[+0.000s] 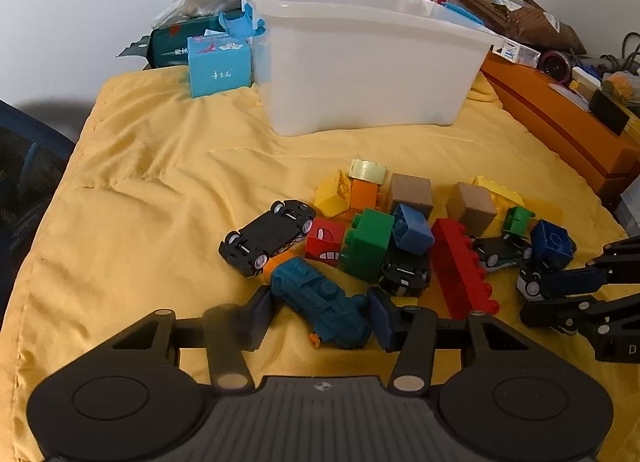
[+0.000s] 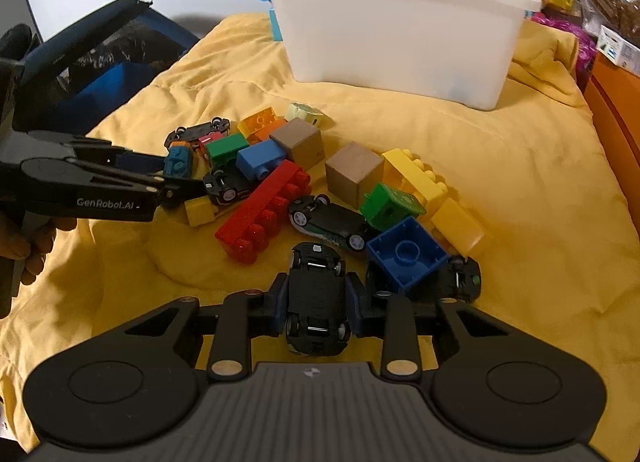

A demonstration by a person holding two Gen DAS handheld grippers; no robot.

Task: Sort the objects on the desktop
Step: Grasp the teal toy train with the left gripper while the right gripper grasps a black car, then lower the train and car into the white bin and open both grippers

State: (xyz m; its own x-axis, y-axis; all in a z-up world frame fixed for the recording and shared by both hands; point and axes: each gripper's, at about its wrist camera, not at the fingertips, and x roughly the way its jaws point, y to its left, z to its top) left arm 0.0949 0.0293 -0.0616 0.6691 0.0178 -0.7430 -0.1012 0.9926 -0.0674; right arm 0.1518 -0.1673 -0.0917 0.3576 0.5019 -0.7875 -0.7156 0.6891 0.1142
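Both jaws are busy: right gripper (image 2: 317, 304) is clamped across a belly-up black toy car (image 2: 317, 298), gripped by its sides so it lifts clean out of the pile. Left gripper (image 1: 320, 316) straddles the teal toy train (image 1: 320, 302). Looks pinched, though the blur makes contact hard to confirm. White bin (image 2: 396, 22) waits behind, probably the drop spot.

I see open yellow blanket (image 1: 132, 198) left of the toy pile (image 1: 400, 238), and a clear strip between pile and white bin (image 1: 360, 74). The orange box (image 1: 560, 130) blocks my right; the blue carton (image 1: 218, 66) crowds the bin's left.
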